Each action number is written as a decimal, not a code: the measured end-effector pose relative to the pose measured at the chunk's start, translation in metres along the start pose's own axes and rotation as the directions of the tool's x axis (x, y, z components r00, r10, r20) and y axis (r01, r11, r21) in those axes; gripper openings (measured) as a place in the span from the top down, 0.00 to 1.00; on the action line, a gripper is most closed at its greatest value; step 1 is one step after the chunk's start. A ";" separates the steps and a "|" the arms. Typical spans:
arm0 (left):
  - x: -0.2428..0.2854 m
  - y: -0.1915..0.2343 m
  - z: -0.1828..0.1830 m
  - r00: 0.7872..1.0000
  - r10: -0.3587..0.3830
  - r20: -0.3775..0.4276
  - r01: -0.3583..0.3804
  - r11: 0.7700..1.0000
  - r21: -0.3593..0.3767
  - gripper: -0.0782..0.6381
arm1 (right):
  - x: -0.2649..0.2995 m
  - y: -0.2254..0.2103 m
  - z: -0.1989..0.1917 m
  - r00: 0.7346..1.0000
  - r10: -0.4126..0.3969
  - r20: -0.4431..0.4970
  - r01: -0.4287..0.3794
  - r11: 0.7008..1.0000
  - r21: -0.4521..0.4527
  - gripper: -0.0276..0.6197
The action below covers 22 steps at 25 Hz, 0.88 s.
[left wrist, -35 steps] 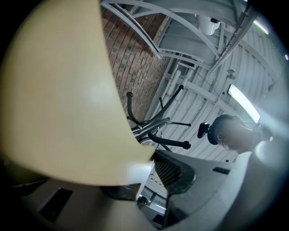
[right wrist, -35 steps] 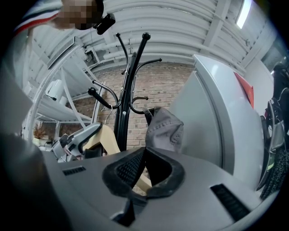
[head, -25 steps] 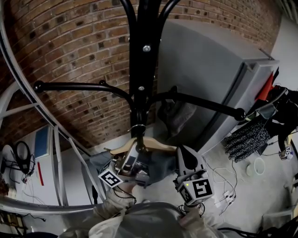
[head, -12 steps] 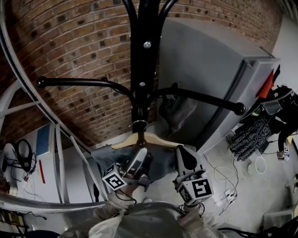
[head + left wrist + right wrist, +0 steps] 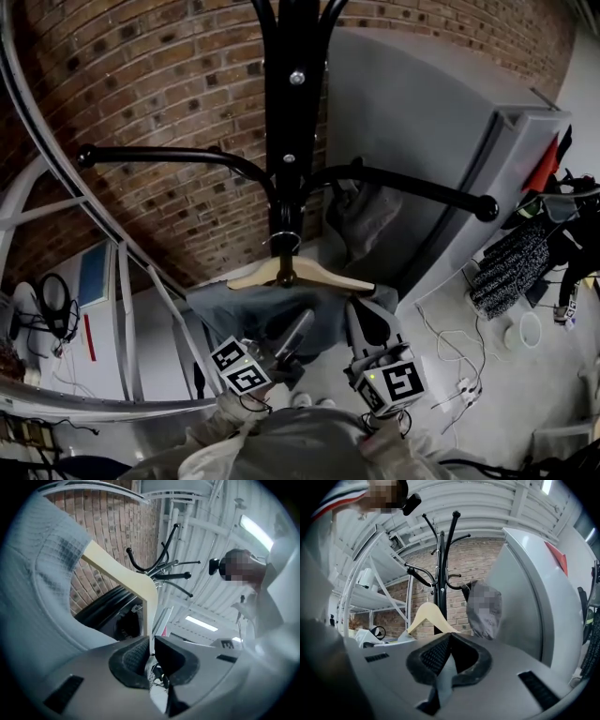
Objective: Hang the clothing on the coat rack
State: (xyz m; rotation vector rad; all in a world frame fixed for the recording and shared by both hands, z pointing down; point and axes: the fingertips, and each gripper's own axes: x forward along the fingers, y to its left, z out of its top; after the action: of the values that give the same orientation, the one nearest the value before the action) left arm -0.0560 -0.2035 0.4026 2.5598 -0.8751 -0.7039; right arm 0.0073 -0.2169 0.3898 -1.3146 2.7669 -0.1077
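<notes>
Fabric of the grey-blue garment is pinched in the right gripper, whose jaws are closed on a narrow fold that trails down out of them. The left gripper is seen with its jaws parted by only a thin slit, and nothing is held in them. The garment fills the left of that gripper's view, just beside the jaws, and the wooden hanger runs up from just beyond their tips.

In the head view both grippers are found low and side by side, under the hanger, over which the garment is draped. The hanger's hook is set against the black pole of the coat rack, below its curved arms.

Floor is seen to the right of the garment. On the left it is hemmed in by a white shelf frame. A grey bag is hung from the rack's right arm, before a grey cabinet and a brick wall.

What the hook rests on cannot be made out, and the garment's lower edge is hidden behind the grippers.
</notes>
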 end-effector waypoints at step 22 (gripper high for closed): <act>-0.031 0.020 -0.017 0.920 0.382 -0.085 -0.325 0.867 0.378 0.88 | -0.001 0.029 -0.038 0.989 0.119 -0.085 -0.117 0.993 0.018 0.92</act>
State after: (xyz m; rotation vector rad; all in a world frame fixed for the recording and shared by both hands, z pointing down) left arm -0.0770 -0.1960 0.4363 2.5925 -1.4853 -0.2414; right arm -0.0175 -0.1967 0.4246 -1.1664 2.9022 -0.1783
